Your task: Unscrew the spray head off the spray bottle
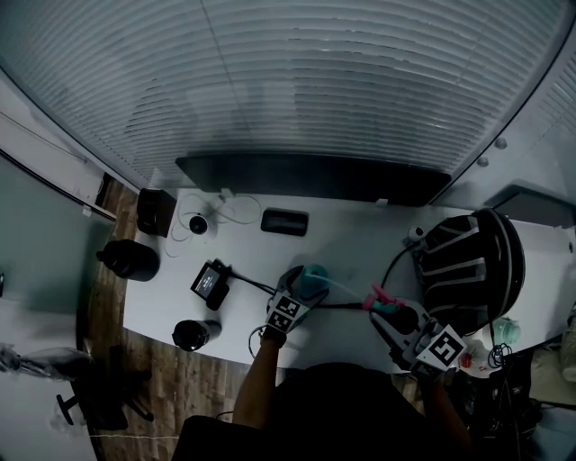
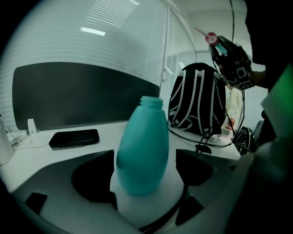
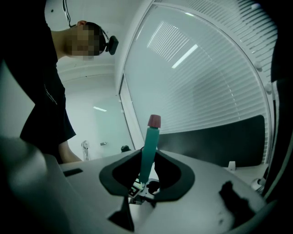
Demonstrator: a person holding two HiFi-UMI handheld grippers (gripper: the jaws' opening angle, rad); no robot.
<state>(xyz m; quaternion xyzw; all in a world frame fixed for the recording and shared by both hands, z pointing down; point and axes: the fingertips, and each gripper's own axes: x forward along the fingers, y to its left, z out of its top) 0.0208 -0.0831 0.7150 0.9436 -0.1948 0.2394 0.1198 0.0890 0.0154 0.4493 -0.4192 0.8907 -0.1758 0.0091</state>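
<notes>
right gripper [image 3: 147,161] holds the spray head [image 3: 150,137], off the bottle [image 2: 143,151].

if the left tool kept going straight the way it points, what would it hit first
The teal bottle, almost at once: it stands, neck open, between the left tool's parted jaws. Behind it the line seems to run on toward the dark panel further back.

The person [image 1: 342,405] is wearing a black short-sleeved top [image 3: 46,96] and white headgear [image 3: 57,9] — the left gripper [image 1: 308,286] and right gripper [image 1: 385,308] are showing grey, with black-and-white marker cubes [image 1: 445,347].
</notes>
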